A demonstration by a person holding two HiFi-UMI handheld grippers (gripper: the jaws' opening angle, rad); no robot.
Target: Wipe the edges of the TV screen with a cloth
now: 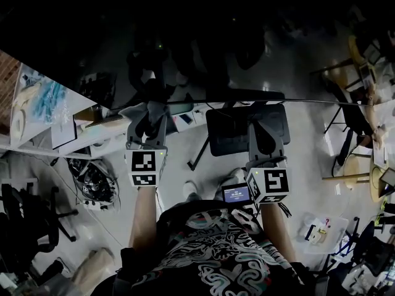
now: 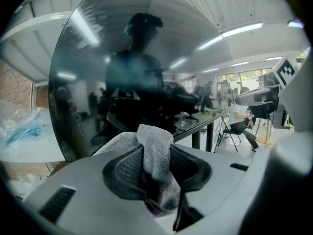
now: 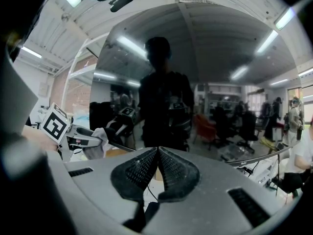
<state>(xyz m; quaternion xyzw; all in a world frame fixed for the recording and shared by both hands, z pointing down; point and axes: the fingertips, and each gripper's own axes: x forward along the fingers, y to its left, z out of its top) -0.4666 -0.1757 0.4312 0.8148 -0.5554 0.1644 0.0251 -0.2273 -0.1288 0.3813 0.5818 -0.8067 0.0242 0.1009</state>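
Note:
The dark, reflective TV screen (image 1: 185, 29) fills the top of the head view; its lower edge runs just beyond both grippers. My left gripper (image 1: 150, 115) is shut on a grey cloth (image 1: 141, 111), which sits against that lower edge. In the left gripper view the cloth (image 2: 155, 151) is pinched between the jaws, and the screen (image 2: 122, 72) rises close in front. My right gripper (image 1: 266, 121) is also at the screen's lower edge, to the right, shut with nothing in it (image 3: 157, 153). The right gripper view shows the screen (image 3: 205, 72), and the left gripper (image 3: 73, 137) with the cloth (image 3: 96, 150).
A white table (image 1: 62, 134) with a plastic bag (image 1: 43, 100) stands at the left beside the screen. A black chair (image 1: 237, 134) is below the screen between the grippers. A bundle of cables (image 1: 92, 180) and bags lie on the floor. A small lit display (image 1: 236, 194) sits near the right gripper.

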